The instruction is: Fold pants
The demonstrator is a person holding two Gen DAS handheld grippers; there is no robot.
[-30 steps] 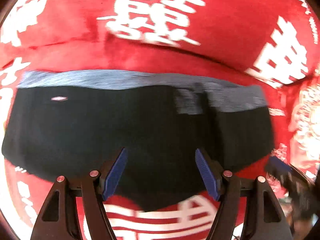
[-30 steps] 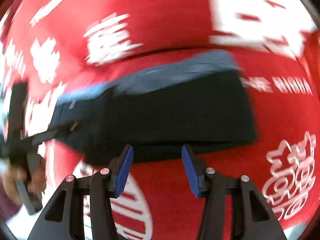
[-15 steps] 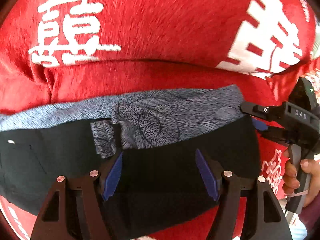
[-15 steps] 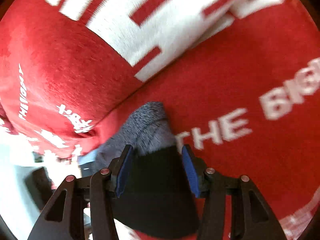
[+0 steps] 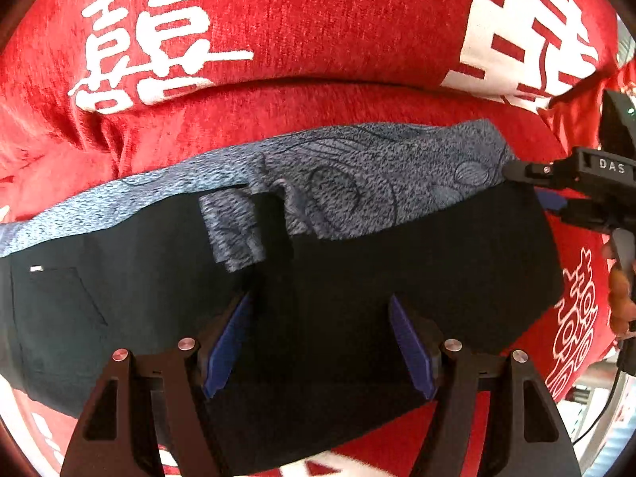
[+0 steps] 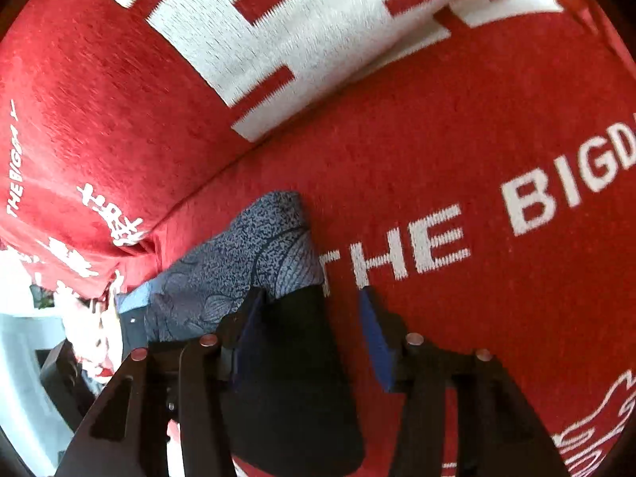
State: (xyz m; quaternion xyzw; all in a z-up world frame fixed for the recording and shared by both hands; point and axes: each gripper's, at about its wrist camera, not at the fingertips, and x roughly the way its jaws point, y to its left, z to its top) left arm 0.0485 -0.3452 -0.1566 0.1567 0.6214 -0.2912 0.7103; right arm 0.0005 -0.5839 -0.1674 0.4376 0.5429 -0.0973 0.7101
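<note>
My left tool hangs with its jaws wide and nothing between them, the pants spread just ahead of and beneath its fingertips on the red sofa cover. My right tool is also wide; the dark corner of the pants lies between its pads but is not pinched, with the grey patterned waistband just beyond its tips.

What worries me: if I close the right tool from here, I may catch only the top layer, or nip the plush cover along with it, and the fold would drag askew. The turned-over waistband ahead of the left tool already sits bunched, so any pull could set that wrinkle into the fold.

Compared with half a second ago, little has shifted: both tools sit at much the same opening and the right one has kept its place at the corner. A full second ago the pants lay further ahead of both tools, with the right tool short of the hem.
</note>
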